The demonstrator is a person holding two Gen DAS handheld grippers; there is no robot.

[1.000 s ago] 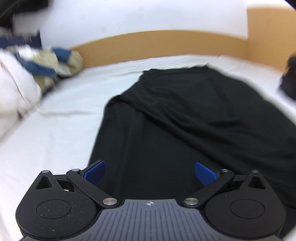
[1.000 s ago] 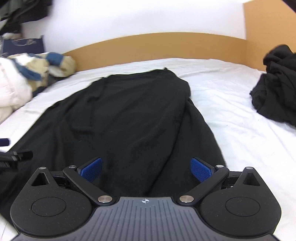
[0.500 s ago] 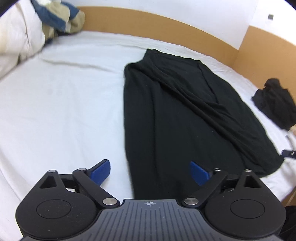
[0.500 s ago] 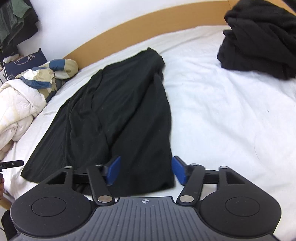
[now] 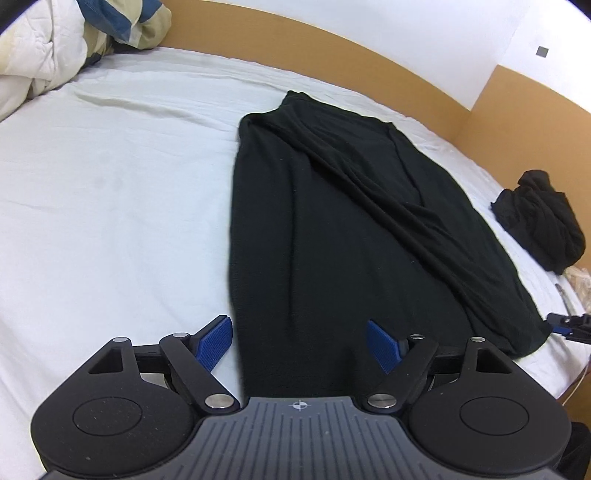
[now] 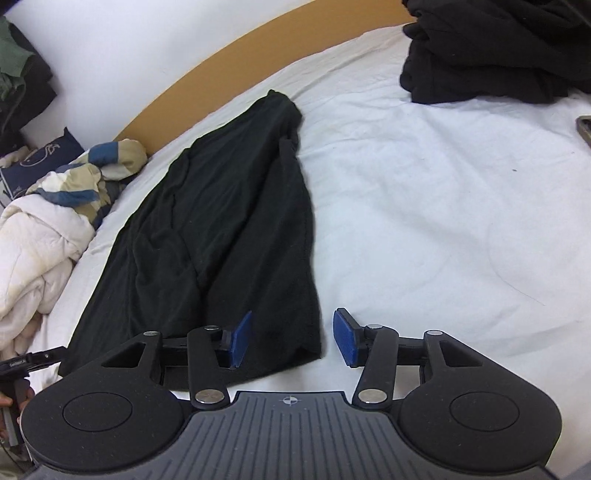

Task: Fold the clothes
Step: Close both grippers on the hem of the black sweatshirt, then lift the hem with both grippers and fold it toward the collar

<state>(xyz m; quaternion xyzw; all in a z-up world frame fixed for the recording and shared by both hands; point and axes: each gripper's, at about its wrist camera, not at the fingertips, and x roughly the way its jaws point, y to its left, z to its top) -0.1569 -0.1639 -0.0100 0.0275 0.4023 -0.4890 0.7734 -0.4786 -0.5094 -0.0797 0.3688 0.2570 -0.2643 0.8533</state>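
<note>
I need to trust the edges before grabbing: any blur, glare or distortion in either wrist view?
Left wrist view: sharp, even light, no glare; fisheye bows the headboard; black garment shows little fold detail. Right wrist view: sharp too, same bowing; the garment's corner reads clearly against the white sheet.

A plain black garment [image 5: 332,229] lies on a white sheet [image 5: 110,206], and a second black heap [image 6: 491,48] sits on the same white. The bed frame [image 5: 332,55] is tan under a white wall [image 5: 406,26], while the quilt [image 6: 33,251] is cream and the bundle [image 6: 96,170] beside it is patched in beige and blue. Both grippers are black with blue pads [image 5: 216,343].
</note>
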